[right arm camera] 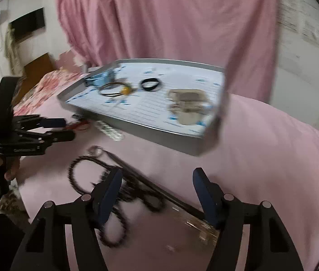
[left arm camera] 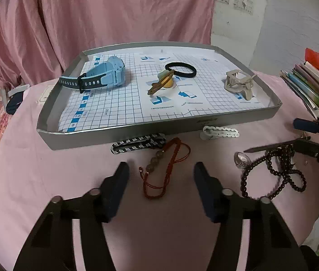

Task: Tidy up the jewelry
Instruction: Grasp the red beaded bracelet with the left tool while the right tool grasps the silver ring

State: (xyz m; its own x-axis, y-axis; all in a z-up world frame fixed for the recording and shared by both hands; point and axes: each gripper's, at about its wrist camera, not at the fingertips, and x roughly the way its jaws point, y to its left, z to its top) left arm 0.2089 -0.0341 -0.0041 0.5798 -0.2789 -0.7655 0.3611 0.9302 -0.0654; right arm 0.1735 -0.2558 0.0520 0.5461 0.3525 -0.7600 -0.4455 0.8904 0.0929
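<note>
A grey tray (left arm camera: pixel 53 108) lined with grid paper holds a blue watch (left arm camera: pixel 100 76), a black hair tie (left arm camera: pixel 180 70), a gold hairpin (left arm camera: pixel 161 83) and a beige claw clip (left arm camera: pixel 238 83). In front of the tray, a red cord bracelet (left arm camera: pixel 164 167) with grey beads lies on the pink cloth. My left gripper (left arm camera: pixel 162 169) is open, with its fingers on either side of the bracelet. My right gripper (right arm camera: pixel 158 174) is open above a dark bead necklace (right arm camera: pixel 80 180) and a long dark hair stick (right arm camera: pixel 150 185). That view is blurred.
A black-and-white patterned clip (left arm camera: pixel 139 145) and a white clip (left arm camera: pixel 219 132) lie against the tray's front wall. A clear ring (left arm camera: pixel 240 159) sits by the bead necklace (left arm camera: pixel 274 171). Stacked books (left arm camera: pixel 313 90) stand at the right, and a pink curtain (left arm camera: pixel 114 18) hangs behind.
</note>
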